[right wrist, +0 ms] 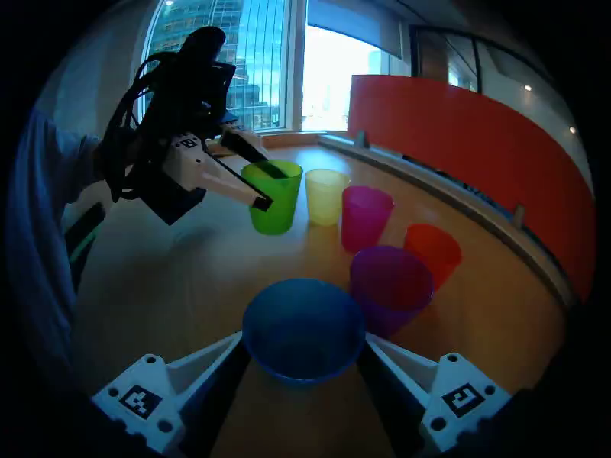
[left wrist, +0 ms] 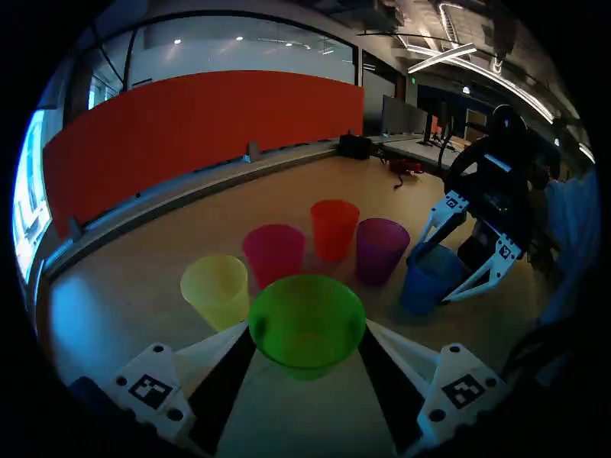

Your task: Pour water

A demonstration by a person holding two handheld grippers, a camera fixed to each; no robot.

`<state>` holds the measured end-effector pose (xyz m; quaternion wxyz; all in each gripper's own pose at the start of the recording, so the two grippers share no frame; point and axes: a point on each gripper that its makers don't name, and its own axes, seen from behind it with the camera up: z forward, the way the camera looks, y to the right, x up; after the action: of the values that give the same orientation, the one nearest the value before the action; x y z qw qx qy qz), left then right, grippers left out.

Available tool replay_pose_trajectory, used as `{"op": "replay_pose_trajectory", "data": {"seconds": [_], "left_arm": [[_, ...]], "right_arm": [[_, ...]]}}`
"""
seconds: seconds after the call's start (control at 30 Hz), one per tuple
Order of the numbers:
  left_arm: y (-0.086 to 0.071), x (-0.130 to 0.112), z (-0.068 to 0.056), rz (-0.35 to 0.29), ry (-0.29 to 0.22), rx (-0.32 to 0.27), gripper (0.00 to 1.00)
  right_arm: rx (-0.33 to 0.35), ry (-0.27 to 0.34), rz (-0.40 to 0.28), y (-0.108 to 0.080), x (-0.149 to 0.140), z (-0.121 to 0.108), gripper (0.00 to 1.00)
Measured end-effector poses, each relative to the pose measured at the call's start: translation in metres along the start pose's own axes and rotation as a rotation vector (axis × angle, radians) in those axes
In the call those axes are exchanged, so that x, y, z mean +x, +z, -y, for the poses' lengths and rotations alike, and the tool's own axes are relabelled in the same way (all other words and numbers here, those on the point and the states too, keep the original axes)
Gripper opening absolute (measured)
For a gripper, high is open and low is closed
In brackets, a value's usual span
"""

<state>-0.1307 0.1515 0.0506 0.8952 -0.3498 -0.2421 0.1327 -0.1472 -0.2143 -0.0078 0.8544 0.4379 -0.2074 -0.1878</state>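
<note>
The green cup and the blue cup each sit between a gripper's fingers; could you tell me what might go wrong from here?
The yellow cup stands close beside the green cup, so tilting the green one could topple it. The purple cup crowds the blue cup; the right gripper might bump it. Either cup could slip from its gripper in the pour.

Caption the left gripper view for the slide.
Left gripper grips green cup; yellow, pink, orange, purple cups behind; right gripper grips blue cup.
</note>
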Motion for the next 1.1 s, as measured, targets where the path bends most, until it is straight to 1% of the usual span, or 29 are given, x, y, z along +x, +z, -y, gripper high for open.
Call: {"op": "replay_pose_trajectory", "data": {"seconds": [0.27,0.47,0.8,1.1], "left_arm": [[-0.009,0.005,0.0,-0.018,-0.008,0.008,0.86],[-0.019,0.013,-0.003,-0.044,-0.003,0.013,0.86],[-0.043,0.038,-0.009,-0.114,0.011,0.03,0.86],[-0.066,0.064,-0.017,-0.19,0.009,0.032,0.87]], "right_arm": [[-0.008,-0.002,0.005,-0.001,-0.001,0.002,0.89],[-0.017,0.007,-0.016,-0.009,0.011,0.004,0.89],[-0.049,0.022,-0.093,-0.034,0.047,0.001,0.89],[-0.095,0.004,-0.177,-0.061,0.082,-0.005,0.89]]}}
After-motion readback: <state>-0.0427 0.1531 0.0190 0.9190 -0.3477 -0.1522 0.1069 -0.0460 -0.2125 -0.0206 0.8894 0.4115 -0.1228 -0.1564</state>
